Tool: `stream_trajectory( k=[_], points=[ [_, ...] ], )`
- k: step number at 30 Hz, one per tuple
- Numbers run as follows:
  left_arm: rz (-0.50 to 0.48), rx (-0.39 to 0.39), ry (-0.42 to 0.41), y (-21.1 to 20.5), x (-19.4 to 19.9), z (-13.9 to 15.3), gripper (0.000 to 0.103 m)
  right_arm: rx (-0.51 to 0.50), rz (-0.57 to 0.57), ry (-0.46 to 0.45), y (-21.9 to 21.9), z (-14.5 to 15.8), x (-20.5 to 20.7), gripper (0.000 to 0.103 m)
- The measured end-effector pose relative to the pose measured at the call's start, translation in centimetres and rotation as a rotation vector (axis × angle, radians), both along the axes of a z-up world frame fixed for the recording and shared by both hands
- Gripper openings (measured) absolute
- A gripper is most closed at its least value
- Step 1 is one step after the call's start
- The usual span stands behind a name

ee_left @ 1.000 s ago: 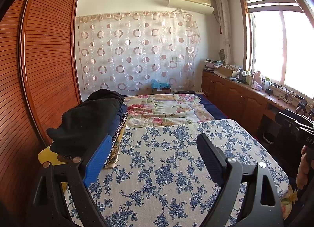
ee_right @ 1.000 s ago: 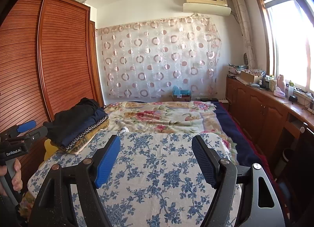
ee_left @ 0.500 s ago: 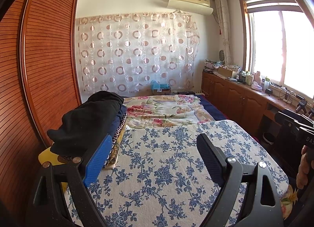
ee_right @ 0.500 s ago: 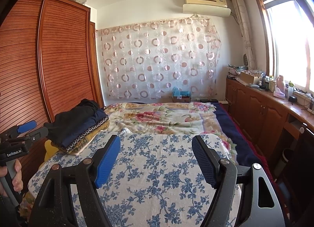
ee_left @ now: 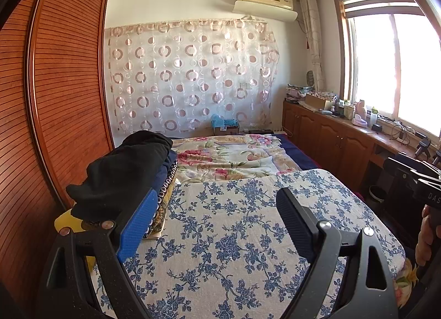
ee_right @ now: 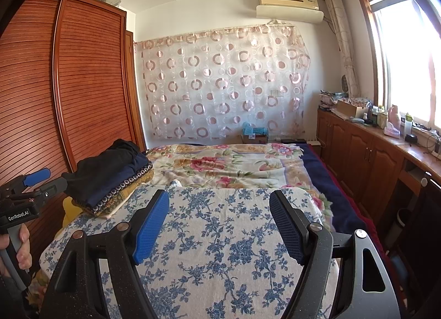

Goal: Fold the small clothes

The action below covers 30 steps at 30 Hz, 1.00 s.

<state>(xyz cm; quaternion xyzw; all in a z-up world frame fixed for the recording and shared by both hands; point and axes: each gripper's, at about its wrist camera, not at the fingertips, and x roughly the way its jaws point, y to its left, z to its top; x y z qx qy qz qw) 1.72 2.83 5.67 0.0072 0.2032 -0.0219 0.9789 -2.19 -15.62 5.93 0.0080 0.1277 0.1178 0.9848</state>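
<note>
ribbed tool pads on both grippers gape apart over flat floral cotton sheet (ee_left: 234, 236).

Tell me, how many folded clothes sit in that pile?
3 show at the bed's left edge: a black garment on top, a navy one beneath, a mustard patterned one lowest; more may hide underneath.

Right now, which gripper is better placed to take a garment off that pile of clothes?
The left gripper, probably. The pile of clothes sits right by its blue finger, while the right gripper faces bare blue-flowered cloth. Both are open and empty.
</note>
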Motion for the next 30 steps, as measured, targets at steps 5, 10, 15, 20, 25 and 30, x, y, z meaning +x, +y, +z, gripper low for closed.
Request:
stream_trajectory(
  k=[5, 10, 15, 20, 25, 30],
  points=[
    [0.000, 0.003, -0.001, 0.0, 0.1, 0.0, 0.088, -0.003, 0.003, 0.003, -0.5, 0.0, 0.2, 0.077],
    [0.001, 0.002, -0.001, 0.1, 0.2, 0.2, 0.088, -0.004, 0.005, 0.005, -0.7, -0.1, 0.2, 0.077],
    [-0.001, 0.002, -0.001, 0.1, 0.2, 0.1, 0.088, -0.005, 0.006, 0.005, -0.9, 0.0, 0.3, 0.077],
    [-0.001, 0.003, -0.002, 0.1, 0.2, 0.0, 0.088, -0.004, 0.007, 0.005, -1.0, 0.0, 0.3, 0.077],
    [-0.002, 0.003, -0.003, 0.1, 0.2, 0.0, 0.088, -0.005, 0.007, 0.005, -1.1, -0.1, 0.3, 0.077],
    [-0.001, 0.003, -0.003, 0.1, 0.2, -0.2, 0.088, -0.005, 0.008, 0.003, -1.2, 0.0, 0.3, 0.077]
  ],
)
